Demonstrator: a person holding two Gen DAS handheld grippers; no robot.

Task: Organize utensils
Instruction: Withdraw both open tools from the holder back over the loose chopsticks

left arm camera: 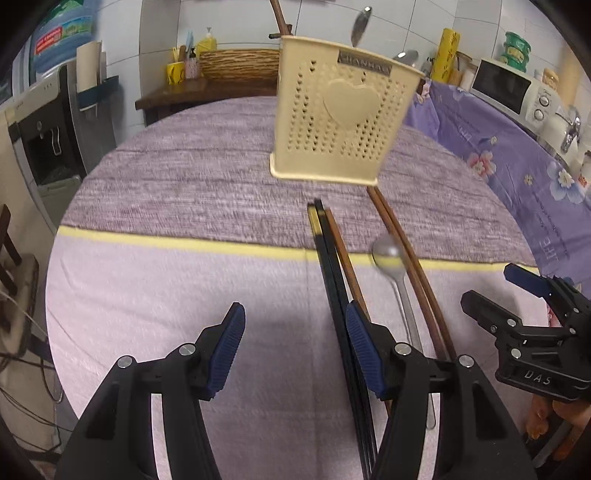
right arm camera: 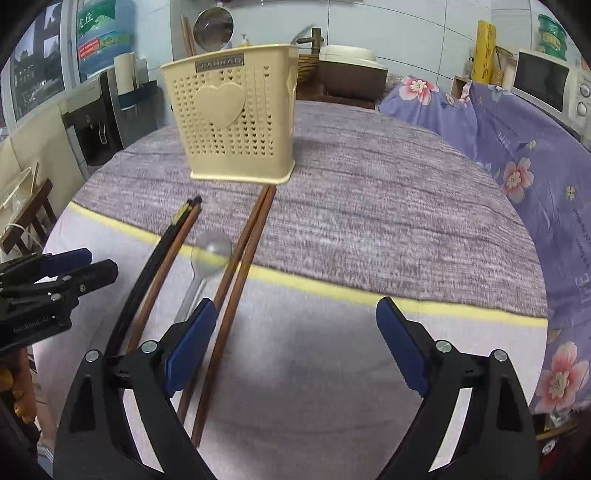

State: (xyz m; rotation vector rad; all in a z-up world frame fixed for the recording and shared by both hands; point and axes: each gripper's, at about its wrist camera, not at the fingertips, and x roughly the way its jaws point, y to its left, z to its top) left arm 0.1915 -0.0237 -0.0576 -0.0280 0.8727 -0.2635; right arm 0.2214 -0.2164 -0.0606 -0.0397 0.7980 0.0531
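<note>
Black frames with ribbed blue pads make up both grippers, each held low over the cloth-covered surface [right arm camera: 369,229] and aimed forward at the cream holder [left arm camera: 341,114]. The left gripper [left arm camera: 295,347] has its fingers spread wide apart with nothing between them; black chopsticks [left arm camera: 327,258] and one brown chopstick [left arm camera: 345,258] run along the inner edge of its right finger [left arm camera: 364,350], their near ends hidden beneath it. The right gripper [right arm camera: 295,343] likewise stands with fingers well apart, a pair of brown chopsticks [right arm camera: 240,266] passing just inside its left finger [right arm camera: 190,345]. A metal spoon [right arm camera: 210,254] lies between the two chopstick groups, its bowl blurred and its handle cut off behind the left finger. The holder ahead is perforated plastic, with small heart-shaped holes and a raised heart on its face, upright on the mottled purple cloth crossed by a yellow stripe [left arm camera: 184,242]. Utensils rising from it are smeared: a spoon bowl [right arm camera: 214,29] and brown sticks can just be made out.
</note>
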